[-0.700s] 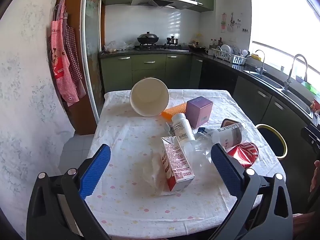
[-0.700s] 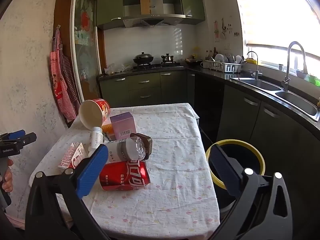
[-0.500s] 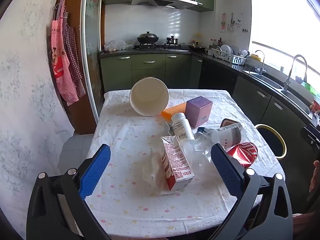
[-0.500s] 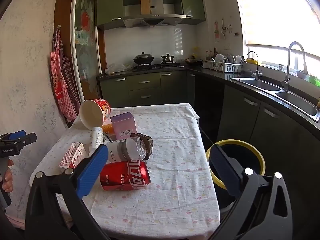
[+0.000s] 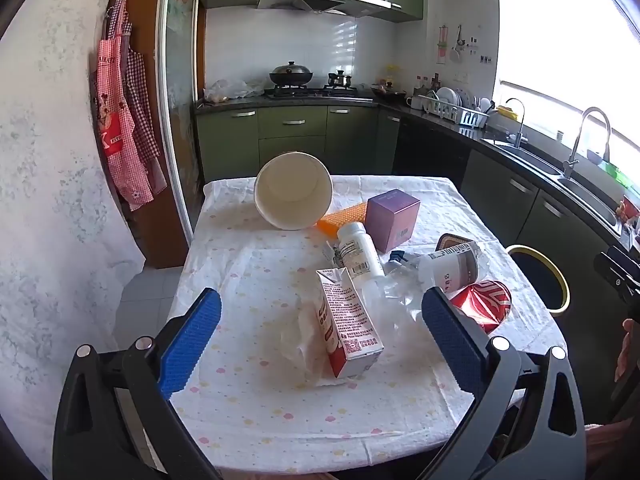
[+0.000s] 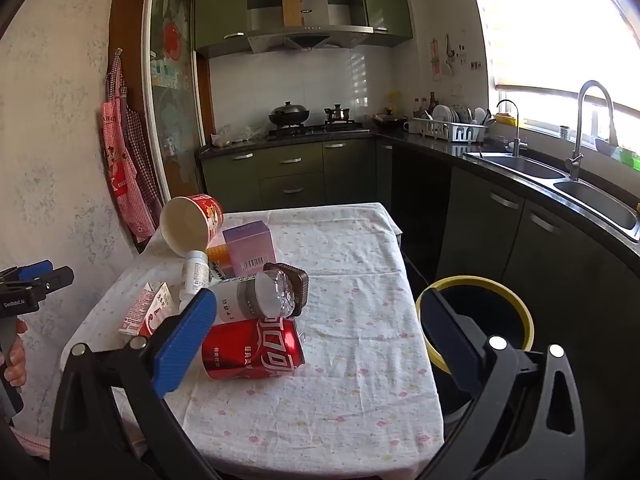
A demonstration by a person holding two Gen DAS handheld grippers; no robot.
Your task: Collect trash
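Both tongs stand spread as wide as they go and have hold of nothing: the left tongs (image 5: 320, 340) frame the lower half of the left wrist view, and the right tongs (image 6: 316, 336) do the same in the right wrist view. The trash lies in one loose heap on the surface (image 6: 352, 400), a cloth with small pastel dots. In the centre of the left view lies a red and white carton (image 5: 348, 320) on a thin clear wrapper, and I judge it light, a little stiff, and best taken across its two flat long sides. Low and left of centre in the right view a red can (image 6: 252, 348) lies on its side – probably empty, light, easy to dent and smooth, so a hold across the middle of its round body seems safest. Just above it rests a clear bottle (image 6: 256, 296) with a grey label, crumpled at one end, which may slip or give under pressure. Further up the frame sit a purple box (image 6: 250, 248) and a tipped paper cup (image 6: 192, 224), both light and easy to crush. At the right of this view a bin (image 6: 476, 284) with a yellow rim stands just beside the surface – likely where all of it goes.
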